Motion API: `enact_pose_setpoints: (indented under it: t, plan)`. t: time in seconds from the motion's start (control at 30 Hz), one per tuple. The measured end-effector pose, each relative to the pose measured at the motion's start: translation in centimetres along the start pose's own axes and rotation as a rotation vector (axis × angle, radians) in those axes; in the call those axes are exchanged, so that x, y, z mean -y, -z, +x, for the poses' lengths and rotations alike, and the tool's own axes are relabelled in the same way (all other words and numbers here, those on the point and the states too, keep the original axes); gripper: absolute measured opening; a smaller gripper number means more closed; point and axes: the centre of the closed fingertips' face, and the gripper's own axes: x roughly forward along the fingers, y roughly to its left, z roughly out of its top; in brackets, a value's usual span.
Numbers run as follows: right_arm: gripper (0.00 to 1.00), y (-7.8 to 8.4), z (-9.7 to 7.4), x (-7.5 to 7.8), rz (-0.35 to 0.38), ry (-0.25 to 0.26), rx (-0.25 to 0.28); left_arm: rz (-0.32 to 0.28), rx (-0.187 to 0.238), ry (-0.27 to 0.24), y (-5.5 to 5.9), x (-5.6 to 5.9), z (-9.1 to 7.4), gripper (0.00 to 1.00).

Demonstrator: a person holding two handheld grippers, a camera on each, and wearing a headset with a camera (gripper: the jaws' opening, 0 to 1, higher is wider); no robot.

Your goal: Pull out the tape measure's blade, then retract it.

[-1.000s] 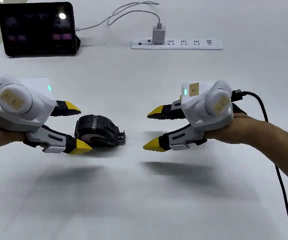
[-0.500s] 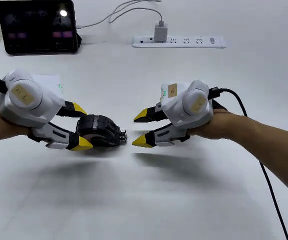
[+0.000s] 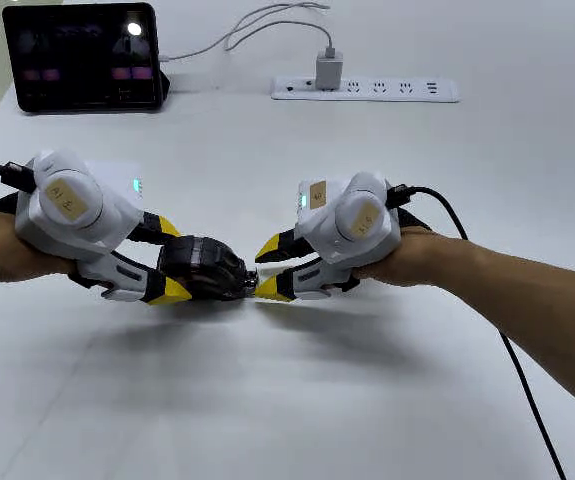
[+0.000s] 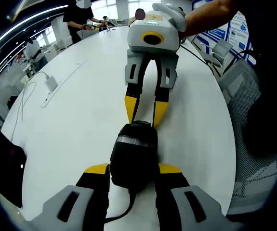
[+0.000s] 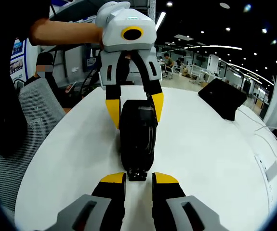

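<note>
A black tape measure [image 3: 202,267] lies on the white table [image 3: 297,400] with its blade tab [image 3: 250,281] pointing right. My left gripper [image 3: 170,260] is shut on its body, one yellow-tipped finger on each side; the left gripper view shows the case [image 4: 133,153] pinched between the tips of the left gripper [image 4: 133,168]. My right gripper [image 3: 267,268] faces it from the right. Its jaws are partly open, with the tips level with the tab. In the right gripper view the tab [image 5: 137,174] sits in the gap of the right gripper [image 5: 138,178], and beyond it stands the tape measure [image 5: 137,130].
A dark tablet [image 3: 85,55] stands at the table's back left. Behind the grippers at the back lies a white power strip [image 3: 387,89] with a charger [image 3: 327,70] and its cable. A black cable [image 3: 447,205] trails from the right gripper along the person's arm.
My right gripper has moved left up to the tape measure's tab and narrowed its jaws. The left gripper's fingers have come in onto the tape measure's body.
</note>
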Motion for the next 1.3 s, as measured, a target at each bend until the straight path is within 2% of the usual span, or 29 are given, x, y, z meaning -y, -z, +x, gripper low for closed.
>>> enact_pose_setpoints:
  t: [0.33,0.57,1.3]
  plan:
    - [0.12,0.25,0.78,-0.24,-0.006,-0.008,-0.01,0.015,0.006,0.013,0.08,-0.1,0.36,0.28]
    - [0.1,0.28,0.71,-0.23,-0.015,-0.01,-0.002,0.02,0.012,0.019,0.11,-0.05,0.3,0.28]
    - [0.08,0.66,0.25,-0.47,-0.037,-0.02,-0.032,0.027,0.004,0.041,0.14,0.08,0.4,0.27]
